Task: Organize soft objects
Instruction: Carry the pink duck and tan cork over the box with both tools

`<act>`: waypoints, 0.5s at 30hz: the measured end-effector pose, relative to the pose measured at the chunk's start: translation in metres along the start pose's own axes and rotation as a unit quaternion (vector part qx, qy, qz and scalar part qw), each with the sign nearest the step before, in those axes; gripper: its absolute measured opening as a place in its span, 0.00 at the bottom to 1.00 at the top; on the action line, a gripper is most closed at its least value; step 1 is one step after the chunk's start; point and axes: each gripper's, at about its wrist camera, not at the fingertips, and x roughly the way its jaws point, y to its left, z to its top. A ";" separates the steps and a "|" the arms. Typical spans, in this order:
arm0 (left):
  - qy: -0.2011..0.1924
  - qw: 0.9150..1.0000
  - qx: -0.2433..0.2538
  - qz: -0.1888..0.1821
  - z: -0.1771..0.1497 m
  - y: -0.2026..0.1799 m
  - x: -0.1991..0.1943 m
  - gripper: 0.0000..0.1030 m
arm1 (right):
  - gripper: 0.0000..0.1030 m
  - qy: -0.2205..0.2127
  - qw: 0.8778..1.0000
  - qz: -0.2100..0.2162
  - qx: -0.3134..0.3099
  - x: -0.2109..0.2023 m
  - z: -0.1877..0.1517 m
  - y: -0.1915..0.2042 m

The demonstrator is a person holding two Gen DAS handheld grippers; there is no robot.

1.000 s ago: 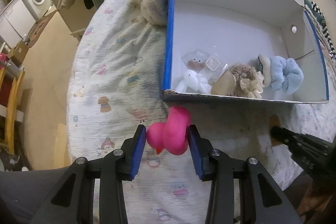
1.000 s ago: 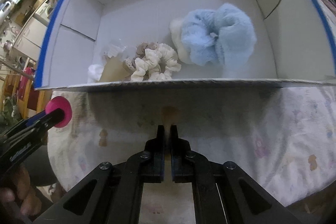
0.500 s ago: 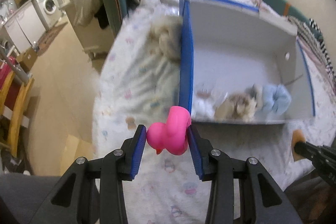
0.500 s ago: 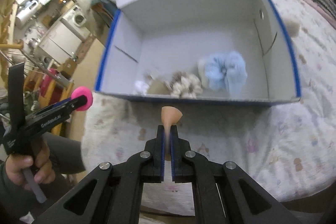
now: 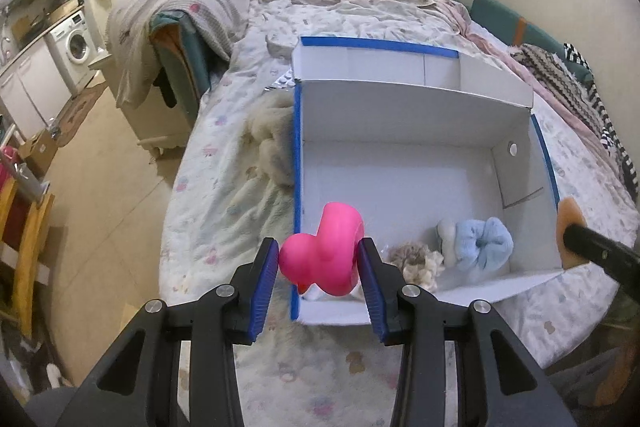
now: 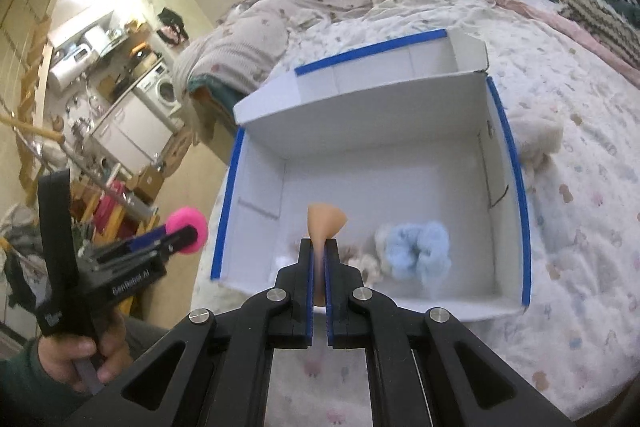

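- Presently, a pink rubber duck [image 5: 326, 253] is clamped between the blue pads of the left tongs [image 5: 319, 269] and is held above the near left corner of the white box [image 5: 400, 107].
- Seen from the right wrist view, the same duck [image 6: 187, 231] is carried just outside the blue-edged left wall of the box [image 6: 360, 115], with the left hand [image 6: 76, 359] wrapped around the handle below.
- A flattened peach-coloured soft piece [image 6: 325, 223] is pinched in the right tongs [image 6: 318, 267], whose pads are pressed almost together on it; its wider end fans out above the fingertips, over the front part of the box.
- From the left wrist view, that peach piece [image 5: 570, 227] is seen at the tip of the right tongs [image 5: 576, 233], beside the right wall of the box.
- A light blue scrunchie [image 5: 482, 245] is found on the box floor near the front wall, with a white fluffy item [image 5: 446, 239] touching its left side.
- A beige and cream scrunchie [image 5: 416, 261] is laid just left of those, also near the front wall.
- The box is set on a bed [image 5: 224, 195] covered by a pale patterned sheet, and a cream fluffy bundle [image 5: 272, 147] is lying against the outside of the left wall.
- A washing machine [image 5: 76, 49] is visible in the background at the left.
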 end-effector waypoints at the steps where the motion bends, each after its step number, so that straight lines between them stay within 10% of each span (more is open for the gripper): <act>1: 0.002 1.000 0.001 0.000 0.003 -0.002 0.003 0.36 | 0.06 0.000 1.000 -0.001 0.005 0.003 0.004 -0.004; 15: 0.040 0.999 0.029 -0.006 0.015 -0.035 0.064 0.36 | 0.06 0.034 0.996 -0.018 0.075 0.063 0.000 -0.056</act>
